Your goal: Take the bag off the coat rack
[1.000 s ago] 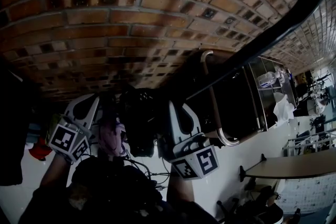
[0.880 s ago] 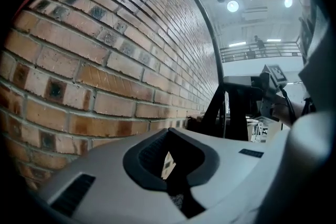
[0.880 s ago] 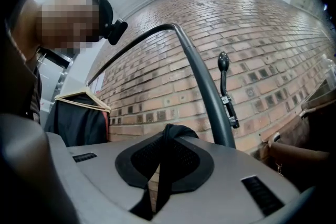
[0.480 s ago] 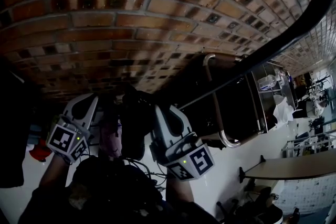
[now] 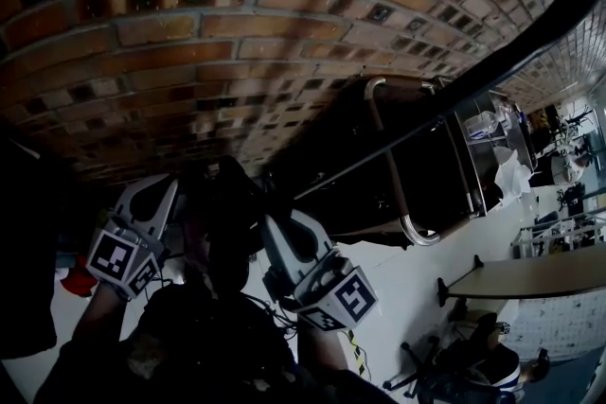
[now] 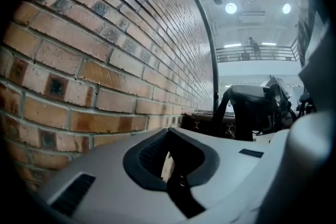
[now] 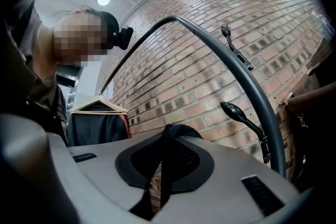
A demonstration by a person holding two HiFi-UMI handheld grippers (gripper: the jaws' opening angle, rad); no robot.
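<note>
The right gripper (image 5: 270,230), clamped on the black strap (image 7: 167,155) of the bag (image 5: 227,227), had dropped left toward the closed left gripper (image 5: 159,194). The bag hung between them, seemingly clear of the rack (image 5: 454,90) on the right.

The right gripper (image 5: 273,237) comes lower and leftward, closer to the left gripper (image 5: 156,199), rolling slightly. The bag (image 5: 227,232) shifts with it, and the pink patch between them no longer shows.
</note>
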